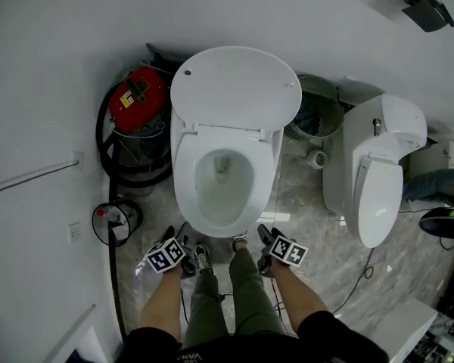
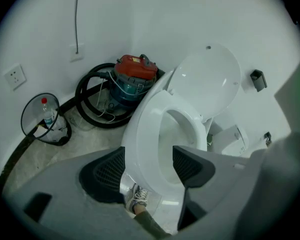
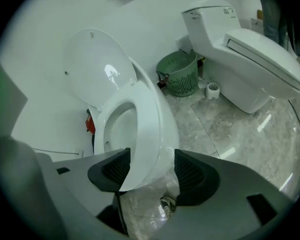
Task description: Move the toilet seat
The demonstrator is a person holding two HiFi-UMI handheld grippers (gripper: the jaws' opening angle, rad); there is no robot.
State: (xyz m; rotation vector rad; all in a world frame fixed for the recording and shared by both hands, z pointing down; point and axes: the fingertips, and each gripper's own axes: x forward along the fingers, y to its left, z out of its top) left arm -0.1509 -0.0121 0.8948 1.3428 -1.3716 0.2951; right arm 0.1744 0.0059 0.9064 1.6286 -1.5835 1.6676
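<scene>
So the toilet seat [image 1: 185, 176] is lying flat on the bowl, and the lid [image 1: 236, 89] is tipped up against the wall behind it. Nothing is gripped yet.

The person stands right at the front of the toilet with a shoe on each side of the bowl's nose. Both forearms reach down past the knees. The left claw [image 2: 149, 165] hangs just off the front-left of the bowl and the right claw [image 3: 151, 170] just off the front-right. Both angle steeply down and in toward the rim.

Both claws have their jaws spread wide. In each gripper view the front curve of the bowl and seat lines up in the gap, but the pads aren't pressing on it, so both are empty.

My guess is they're held low and wide like that to slip onto the seat's front edge from both sides and hinge it up.

There's a red vacuum [image 1: 138, 100] left of the toilet and a green bin [image 1: 318, 108] on its right.
</scene>
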